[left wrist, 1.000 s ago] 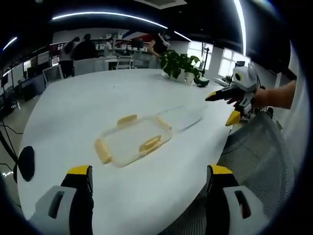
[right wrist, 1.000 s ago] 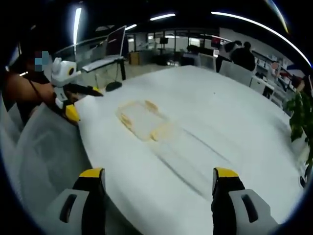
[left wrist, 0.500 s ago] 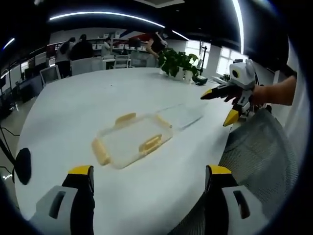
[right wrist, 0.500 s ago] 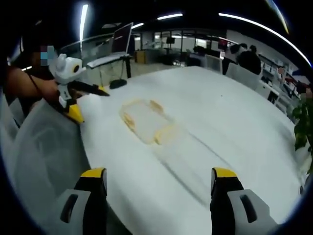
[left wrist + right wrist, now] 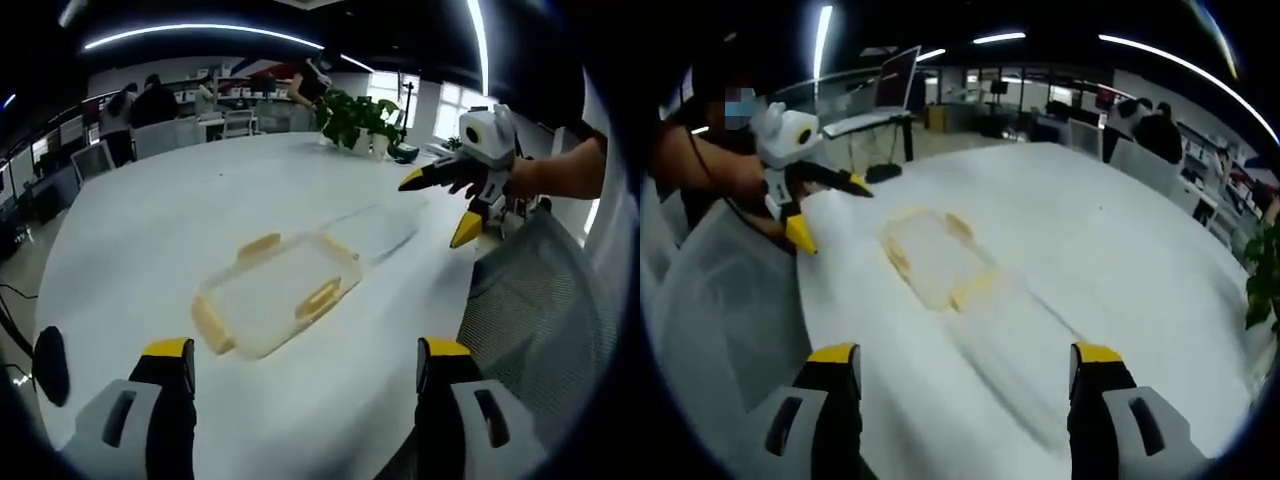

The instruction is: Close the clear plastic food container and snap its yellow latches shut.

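Left hand-held gripper (image 5: 300, 375) released, hovering at desk (image 5: 150, 230) near edge. Clear container (image 5: 275, 292), yellow latches (image 5: 318, 298) unlatched, sits near that edge; lid (image 5: 375, 232) lies flat alongside. Right hand-held gripper (image 5: 955, 380) released. Best: pinch lid edge, seat squarely, then press latches.

A large white oval table (image 5: 150, 240) carries a potted plant (image 5: 357, 122) at its far edge. A mesh chair back (image 5: 545, 310) stands at its near right side. Beyond are office desks, a monitor (image 5: 895, 75) and what seem to be several people (image 5: 150, 100), blurred.
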### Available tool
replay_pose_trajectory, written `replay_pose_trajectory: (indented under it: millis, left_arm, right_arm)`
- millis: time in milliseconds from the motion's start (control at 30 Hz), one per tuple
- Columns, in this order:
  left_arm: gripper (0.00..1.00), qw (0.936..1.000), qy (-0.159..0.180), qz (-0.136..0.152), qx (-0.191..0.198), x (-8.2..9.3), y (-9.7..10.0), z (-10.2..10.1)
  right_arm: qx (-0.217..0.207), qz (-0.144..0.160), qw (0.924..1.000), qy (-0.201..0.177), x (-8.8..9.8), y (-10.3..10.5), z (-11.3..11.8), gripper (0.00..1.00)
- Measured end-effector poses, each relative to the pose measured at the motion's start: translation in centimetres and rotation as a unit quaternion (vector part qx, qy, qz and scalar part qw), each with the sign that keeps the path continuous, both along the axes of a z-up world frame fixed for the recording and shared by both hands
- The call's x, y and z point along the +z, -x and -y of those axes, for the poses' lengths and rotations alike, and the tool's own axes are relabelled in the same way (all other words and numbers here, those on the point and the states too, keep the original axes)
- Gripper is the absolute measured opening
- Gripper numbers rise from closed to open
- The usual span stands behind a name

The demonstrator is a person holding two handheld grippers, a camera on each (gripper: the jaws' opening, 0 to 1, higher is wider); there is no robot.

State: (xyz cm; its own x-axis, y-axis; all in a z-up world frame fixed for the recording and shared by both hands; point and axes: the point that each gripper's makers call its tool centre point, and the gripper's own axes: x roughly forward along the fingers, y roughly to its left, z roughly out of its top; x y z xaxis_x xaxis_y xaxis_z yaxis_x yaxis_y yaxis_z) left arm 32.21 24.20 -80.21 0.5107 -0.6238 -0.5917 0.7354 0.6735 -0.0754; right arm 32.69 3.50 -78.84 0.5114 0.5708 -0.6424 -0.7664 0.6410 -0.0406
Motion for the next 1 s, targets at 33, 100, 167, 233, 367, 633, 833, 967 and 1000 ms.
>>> replay_pose_trajectory:
  millis: [33,100,167,233,367,633,833,967,1000]
  left_arm:
    - [0.93,1.0,-0.001,0.0,-0.001,0.0,-0.1,0.0]
    - [0.92,1.0,-0.003,-0.002,-0.004,-0.1,-0.2,0.0]
    - [0.92,1.0,-0.007,0.0,-0.007,-0.1,-0.4,-0.1]
    - [0.92,0.9999,-0.009,0.0,-0.009,-0.2,-0.5,-0.2]
    - [0.92,0.9998,-0.013,0.001,-0.014,-0.2,-0.7,-0.2]
    - [0.91,0.9994,-0.023,0.001,-0.025,-0.2,-1.1,-0.4]
    - [0.9,0.9985,-0.038,0.003,-0.04,-0.4,-1.5,-0.7]
    - [0.89,0.9976,-0.048,0.003,-0.05,-0.6,-1.6,-1.0]
    - [0.89,0.9974,-0.049,0.003,-0.052,-0.6,-1.5,-1.0]
  right_arm:
    - [0.002,0.0,1.0,0.0,0.0,-0.1,0.0,0.86]
    - [0.005,0.0,1.0,0.004,-0.1,-0.2,-0.1,0.85]
    - [0.009,0.001,0.9999,0.005,-0.2,-0.4,-0.2,0.85]
    - [0.012,0.002,0.9999,0.007,-0.2,-0.6,-0.3,0.85]
    - [0.019,0.004,0.9997,0.012,-0.3,-0.9,-0.5,0.85]
    - [0.032,0.009,0.9993,0.015,0.0,-1.4,-1.1,0.84]
    - [0.046,0.013,0.9986,0.023,0.0,-1.9,-1.6,0.84]
    - [0.059,0.014,0.9977,0.031,-0.1,-2.1,-1.9,0.84]
    - [0.062,0.015,0.9975,0.033,-0.1,-2.2,-2.0,0.83]
